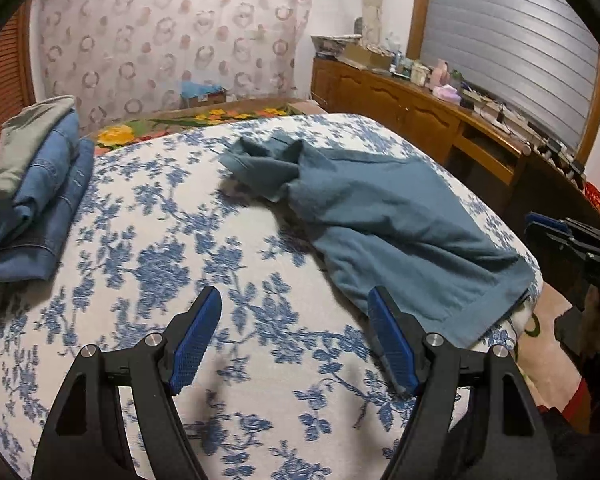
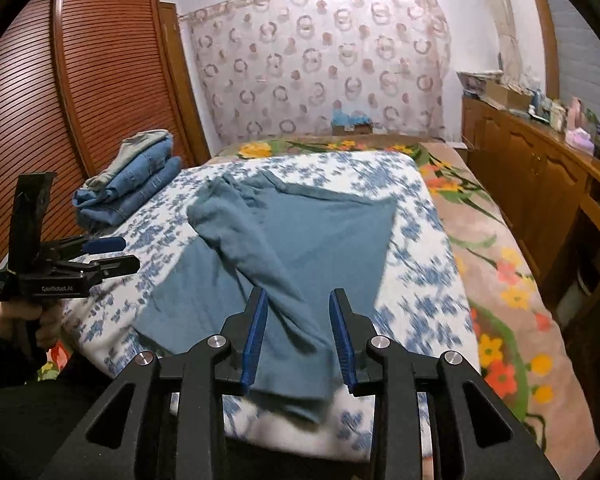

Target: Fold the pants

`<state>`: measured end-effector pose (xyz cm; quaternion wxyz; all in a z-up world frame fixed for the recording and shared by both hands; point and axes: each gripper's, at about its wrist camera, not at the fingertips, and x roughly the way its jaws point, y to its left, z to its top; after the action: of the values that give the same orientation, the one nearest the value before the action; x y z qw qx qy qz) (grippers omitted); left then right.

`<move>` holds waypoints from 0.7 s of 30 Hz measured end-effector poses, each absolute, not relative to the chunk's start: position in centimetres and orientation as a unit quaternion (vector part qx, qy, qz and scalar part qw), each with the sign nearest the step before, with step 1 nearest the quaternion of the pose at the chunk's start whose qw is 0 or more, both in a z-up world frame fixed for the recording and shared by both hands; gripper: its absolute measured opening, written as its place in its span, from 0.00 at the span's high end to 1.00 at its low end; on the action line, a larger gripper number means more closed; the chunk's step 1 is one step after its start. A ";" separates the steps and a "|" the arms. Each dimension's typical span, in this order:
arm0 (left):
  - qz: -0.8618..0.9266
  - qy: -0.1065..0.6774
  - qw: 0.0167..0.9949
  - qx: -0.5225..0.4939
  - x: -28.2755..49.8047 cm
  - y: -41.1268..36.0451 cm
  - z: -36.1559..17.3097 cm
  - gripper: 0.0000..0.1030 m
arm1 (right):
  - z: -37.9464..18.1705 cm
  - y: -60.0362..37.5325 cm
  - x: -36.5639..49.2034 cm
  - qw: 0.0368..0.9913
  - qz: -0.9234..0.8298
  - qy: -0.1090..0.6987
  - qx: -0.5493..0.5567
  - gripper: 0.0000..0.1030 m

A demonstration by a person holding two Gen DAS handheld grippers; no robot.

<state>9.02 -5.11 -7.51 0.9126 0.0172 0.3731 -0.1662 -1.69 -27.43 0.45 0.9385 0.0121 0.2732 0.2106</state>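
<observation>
Teal pants (image 1: pixel 396 224) lie crumpled on the blue-and-white floral bedspread (image 1: pixel 172 240); the waist end is bunched at the far side, one leg hem hangs near the bed's right edge. In the right wrist view the pants (image 2: pixel 300 240) lie spread, with one leg draped over the rest toward me. My left gripper (image 1: pixel 294 308) is open and empty over bare bedspread, left of the leg hem. My right gripper (image 2: pixel 298 312) is open, its fingers either side of the draped leg near its hem, not closed on it. The left gripper also shows in the right wrist view (image 2: pixel 112 254).
A stack of folded jeans and a grey garment (image 1: pixel 32 188) sits at the bed's far left, also in the right wrist view (image 2: pixel 132 184). A wooden sideboard (image 1: pixel 420 108) with clutter runs along the right. A louvred wardrobe (image 2: pixel 80 100) stands left. A floral blanket (image 2: pixel 500 272) covers the bed's right side.
</observation>
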 end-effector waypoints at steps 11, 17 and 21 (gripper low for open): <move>-0.147 0.356 0.923 0.016 9.2 -3.3 -6.4 0.26 | 1.0 -24.5 1.1 0.931 0.248 0.268 -0.007 0.64; -0.138 0.350 0.926 0.014 9.3 -2.4 -6.1 0.26 | 1.4 -22.3 3.8 0.925 0.260 0.277 -0.026 0.64; -0.131 0.351 0.927 0.009 9.6 -1.7 -6.3 0.26 | 1.6 -20.1 5.8 0.919 0.267 0.286 -0.046 0.64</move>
<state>9.59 -1.70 -6.28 0.9271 0.0094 0.3512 -0.1311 5.82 -20.06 1.56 0.9190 -0.0456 0.2861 0.2674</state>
